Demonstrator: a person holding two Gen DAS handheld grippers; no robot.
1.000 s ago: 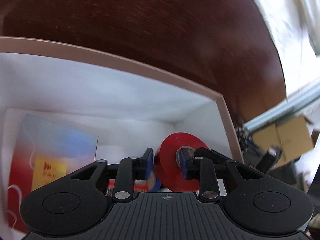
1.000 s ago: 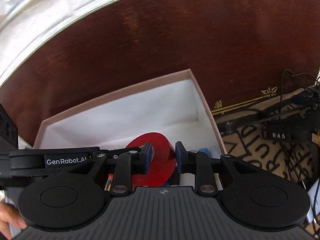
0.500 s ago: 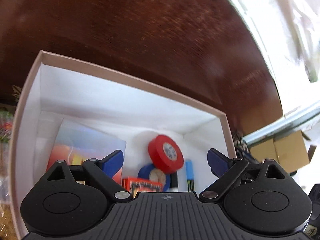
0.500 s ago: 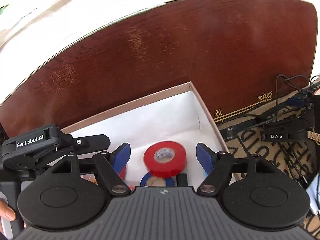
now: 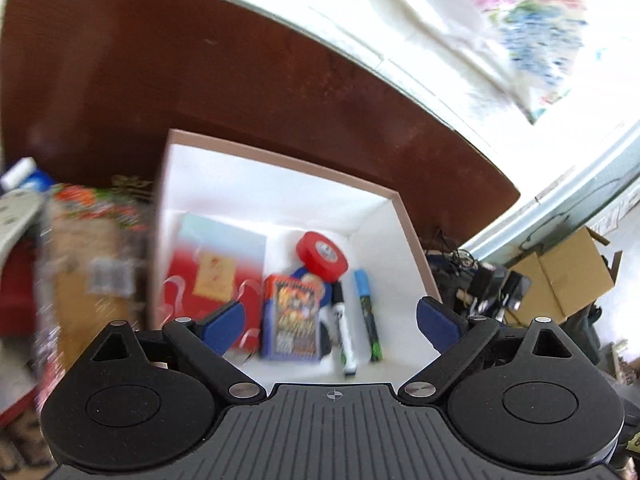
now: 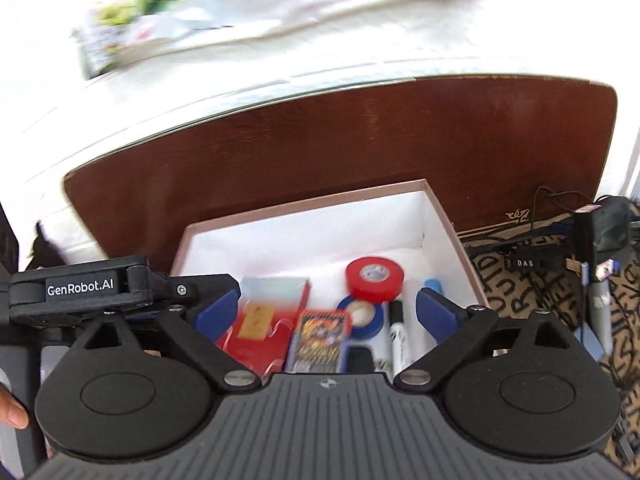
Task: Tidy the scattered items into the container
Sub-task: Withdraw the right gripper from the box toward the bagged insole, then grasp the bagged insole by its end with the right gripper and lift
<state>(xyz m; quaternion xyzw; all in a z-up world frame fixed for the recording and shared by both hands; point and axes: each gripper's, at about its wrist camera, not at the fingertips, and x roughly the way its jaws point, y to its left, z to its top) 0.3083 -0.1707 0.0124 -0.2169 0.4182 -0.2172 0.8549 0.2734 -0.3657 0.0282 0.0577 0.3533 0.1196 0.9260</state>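
Left gripper [image 5: 331, 326]: jaws spread wide, nothing between the blue pads; the right gripper's jaws have just been opening. Right gripper [image 6: 327, 314]: likewise spread wide and empty, above the box.

Red tape roll [image 5: 322, 256]: glossy red with a pale core, lying inside the box [image 5: 280, 162] near its far right corner, partly resting on a blue tape roll [image 6: 360, 316]. The box has a pinkish rim and white interior and sits on a dark brown table [image 5: 120, 80].

Box contents, both views: a red-and-pale card [image 5: 214, 264] flat at the left; a card pack [image 5: 292, 318] with colourful artwork in the middle; a white marker with a black cap [image 5: 344, 336]; a blue-capped marker [image 5: 367, 312] nearest the right wall.

Left wrist view alone: blurred colourful packets left of the box, a cardboard carton [image 5: 560, 276] at the right. Right wrist view alone: the left gripper's body marked "GenRobot.AI", a fingertip [image 6: 12, 412] at the left edge, cables on a patterned surface at the right.
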